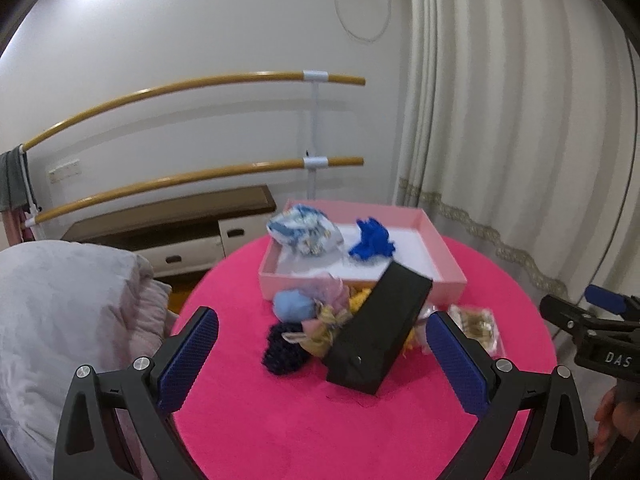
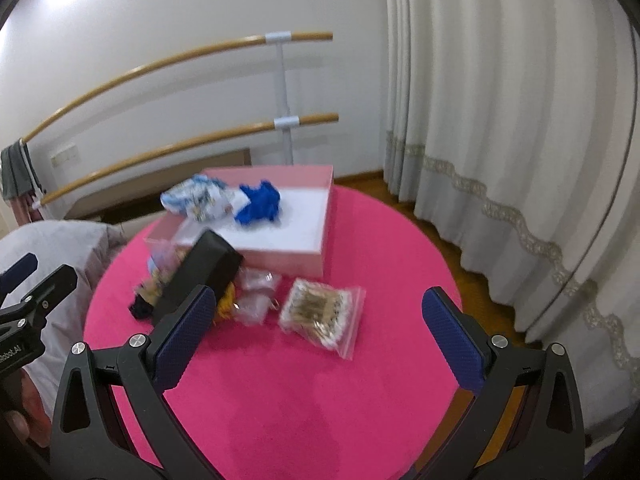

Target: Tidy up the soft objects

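On the round pink table (image 1: 280,420), take the black box (image 1: 376,332) as landmark; it lies tilted on the heap of soft things. Left of it sit a dark knitted piece (image 1: 284,350) and a light blue ball (image 1: 294,306). Behind it stands the pink tray (image 1: 440,248), holding a pale blue patterned cloth (image 1: 306,232) and a bright blue cloth (image 1: 372,240). Right of the box lies a clear zip bag (image 2: 320,314). The left tongs (image 1: 322,360) gape wide and empty short of the box; the right tongs (image 2: 320,336) likewise spread wide, holding nothing.
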A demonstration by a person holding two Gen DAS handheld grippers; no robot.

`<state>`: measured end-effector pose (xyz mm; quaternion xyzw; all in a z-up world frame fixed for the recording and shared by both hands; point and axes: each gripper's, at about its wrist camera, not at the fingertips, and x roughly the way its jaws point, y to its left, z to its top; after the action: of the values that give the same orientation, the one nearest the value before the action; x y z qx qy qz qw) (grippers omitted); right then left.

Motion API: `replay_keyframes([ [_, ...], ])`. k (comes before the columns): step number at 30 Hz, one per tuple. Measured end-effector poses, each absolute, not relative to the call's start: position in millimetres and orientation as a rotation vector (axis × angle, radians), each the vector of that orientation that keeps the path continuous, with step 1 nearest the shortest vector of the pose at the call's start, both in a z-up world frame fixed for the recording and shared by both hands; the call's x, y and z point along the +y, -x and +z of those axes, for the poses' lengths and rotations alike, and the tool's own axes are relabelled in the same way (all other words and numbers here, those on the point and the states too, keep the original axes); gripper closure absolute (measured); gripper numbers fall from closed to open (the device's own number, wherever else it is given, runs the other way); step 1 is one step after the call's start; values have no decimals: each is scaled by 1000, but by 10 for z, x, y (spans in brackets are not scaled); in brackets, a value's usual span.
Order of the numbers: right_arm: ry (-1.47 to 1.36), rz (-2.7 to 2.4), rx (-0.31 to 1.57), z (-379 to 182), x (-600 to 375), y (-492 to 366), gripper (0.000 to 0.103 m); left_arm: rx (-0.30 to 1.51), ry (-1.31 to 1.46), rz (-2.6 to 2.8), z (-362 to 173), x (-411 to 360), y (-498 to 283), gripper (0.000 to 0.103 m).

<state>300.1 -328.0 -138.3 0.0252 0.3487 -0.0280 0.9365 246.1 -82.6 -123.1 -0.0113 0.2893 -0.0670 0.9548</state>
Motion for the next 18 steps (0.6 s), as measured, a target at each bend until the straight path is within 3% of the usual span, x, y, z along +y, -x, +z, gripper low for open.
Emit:
replay_keyframes([
  [18,-81,-64,849,-1955,-3490,-3391,0,747,-41,-219,-1958,-1254,-3241,0],
])
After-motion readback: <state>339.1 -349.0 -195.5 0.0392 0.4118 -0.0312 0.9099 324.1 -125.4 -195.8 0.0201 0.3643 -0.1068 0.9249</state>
